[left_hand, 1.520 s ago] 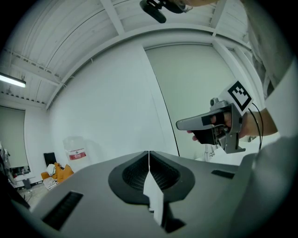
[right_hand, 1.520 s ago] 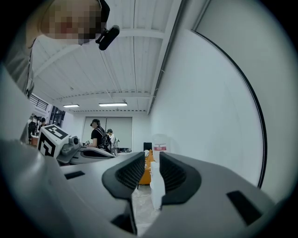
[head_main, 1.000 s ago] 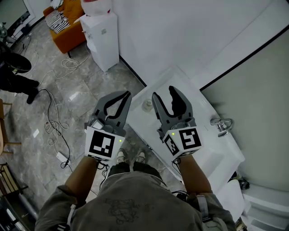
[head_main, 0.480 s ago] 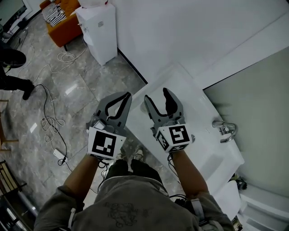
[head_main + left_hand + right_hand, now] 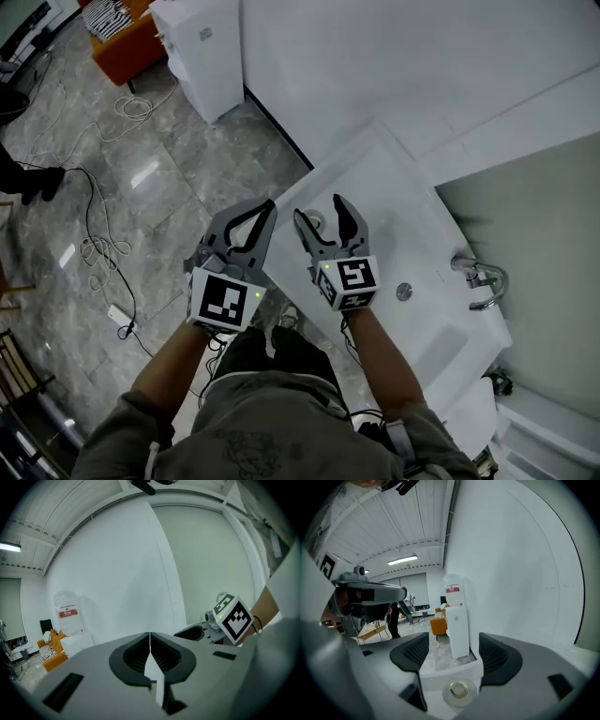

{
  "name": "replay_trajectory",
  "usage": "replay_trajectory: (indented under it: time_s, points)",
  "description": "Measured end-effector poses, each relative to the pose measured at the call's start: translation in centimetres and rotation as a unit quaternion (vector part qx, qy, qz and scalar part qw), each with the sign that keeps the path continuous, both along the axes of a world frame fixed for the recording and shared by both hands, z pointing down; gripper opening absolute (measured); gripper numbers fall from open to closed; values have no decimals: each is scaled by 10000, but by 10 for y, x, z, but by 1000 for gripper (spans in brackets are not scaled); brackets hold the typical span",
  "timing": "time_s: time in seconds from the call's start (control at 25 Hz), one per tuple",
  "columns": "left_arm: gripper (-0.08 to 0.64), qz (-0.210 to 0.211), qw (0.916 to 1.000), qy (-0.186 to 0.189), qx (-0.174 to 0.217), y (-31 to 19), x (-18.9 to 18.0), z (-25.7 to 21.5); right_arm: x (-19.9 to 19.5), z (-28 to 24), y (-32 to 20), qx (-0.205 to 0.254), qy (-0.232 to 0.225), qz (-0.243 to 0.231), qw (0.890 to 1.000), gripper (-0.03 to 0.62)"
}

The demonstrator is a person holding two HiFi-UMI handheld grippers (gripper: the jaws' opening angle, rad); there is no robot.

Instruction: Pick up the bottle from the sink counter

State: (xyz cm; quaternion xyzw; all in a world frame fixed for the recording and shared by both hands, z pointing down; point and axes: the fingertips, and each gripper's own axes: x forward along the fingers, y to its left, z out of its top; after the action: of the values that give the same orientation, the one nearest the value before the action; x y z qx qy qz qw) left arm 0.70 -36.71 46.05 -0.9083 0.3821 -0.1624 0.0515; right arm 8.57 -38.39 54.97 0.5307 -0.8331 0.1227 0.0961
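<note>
My left gripper [image 5: 150, 637] hung just off the table's [image 5: 375, 187] edge, its jaws pressed together on nothing. Just to its right, the right gripper's [image 5: 454, 653] jaws had just been opening and stood wide, gripping nothing. The bottle [image 5: 459, 689] showed low between them, ahead of the pads and untouched. It stood upright near the table's corner, well apart from the tap [image 5: 478, 281] further right.

I judged the risks from here as these. The bottle stood close to the edge, so a jaw tip clipping its cap could tip it onto the floor [image 5: 141, 187]. It looked clear and light, so closing high on the cap rather than the body could let it twist or slip. The left gripper, so near, might also nudge it.
</note>
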Motion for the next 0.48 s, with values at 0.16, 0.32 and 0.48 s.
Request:
replay_trajectory:
  time_s: [0.16, 0.32, 0.48]
  points:
    - [17, -19, 10000, 19, -93, -5, -2, 20, 5, 43, -6, -282, 80, 99, 9995, 311]
    - [17, -31, 9999, -16, -159, -9, -2, 38, 7, 74, -10, -470, 18, 132, 9988, 318]
    - [17, -83, 9995, -36, -307, -13, -2, 62, 5, 96, -15, -545, -52, 96, 9985, 322]
